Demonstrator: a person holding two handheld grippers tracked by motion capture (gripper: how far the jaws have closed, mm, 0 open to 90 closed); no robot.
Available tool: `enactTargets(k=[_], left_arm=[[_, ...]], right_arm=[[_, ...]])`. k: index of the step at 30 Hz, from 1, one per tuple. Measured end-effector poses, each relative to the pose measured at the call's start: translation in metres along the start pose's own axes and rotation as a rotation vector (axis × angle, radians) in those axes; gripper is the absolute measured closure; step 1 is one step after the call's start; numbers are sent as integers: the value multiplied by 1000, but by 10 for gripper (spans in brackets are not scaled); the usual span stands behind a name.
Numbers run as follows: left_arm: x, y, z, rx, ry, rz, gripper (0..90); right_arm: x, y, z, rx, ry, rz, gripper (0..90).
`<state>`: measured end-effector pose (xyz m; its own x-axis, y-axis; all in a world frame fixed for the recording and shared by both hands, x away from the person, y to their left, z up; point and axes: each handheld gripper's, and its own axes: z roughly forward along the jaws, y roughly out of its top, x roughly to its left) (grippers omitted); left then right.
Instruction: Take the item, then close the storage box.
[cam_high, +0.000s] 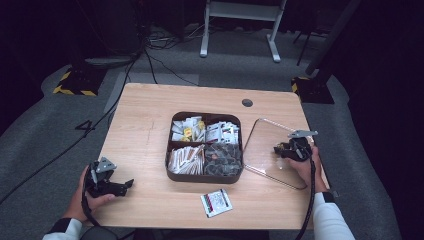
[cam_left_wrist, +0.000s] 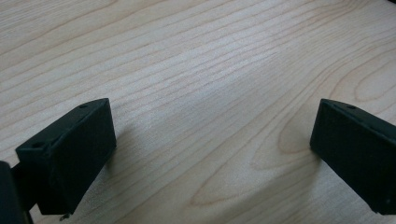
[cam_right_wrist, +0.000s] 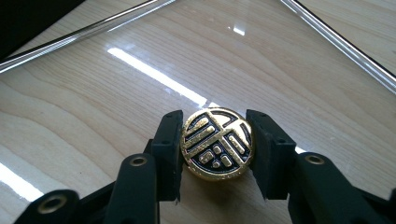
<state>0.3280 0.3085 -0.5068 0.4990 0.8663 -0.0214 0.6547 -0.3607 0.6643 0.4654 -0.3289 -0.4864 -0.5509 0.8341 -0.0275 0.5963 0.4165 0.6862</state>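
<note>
Jaws of the right gripper (cam_right_wrist: 217, 144) had closed on the round gold-and-black knob (cam_right_wrist: 217, 143) of the glass lid (cam_high: 265, 145), which lay flat on the desk (cam_high: 145, 120) just right of the dark four-part box (cam_high: 204, 146). Left gripper (cam_left_wrist: 210, 154) rested on bare wood, jaws wide apart and empty. That knob looked smooth and domed, so the hard pads could slip off during a lift, dropping the clear, rounded-square lid onto the grainy desk or the box of packets.
</note>
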Motion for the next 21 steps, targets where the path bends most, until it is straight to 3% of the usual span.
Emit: enactTargets(k=[11,21], left_arm=[[0,0,0,1,0,1,5],[-1,1,1,0,4,-7,4]], right_arm=[[-3,3,-13,-42,-11,17,590],[1,16,-42,-126,-26,5,590]])
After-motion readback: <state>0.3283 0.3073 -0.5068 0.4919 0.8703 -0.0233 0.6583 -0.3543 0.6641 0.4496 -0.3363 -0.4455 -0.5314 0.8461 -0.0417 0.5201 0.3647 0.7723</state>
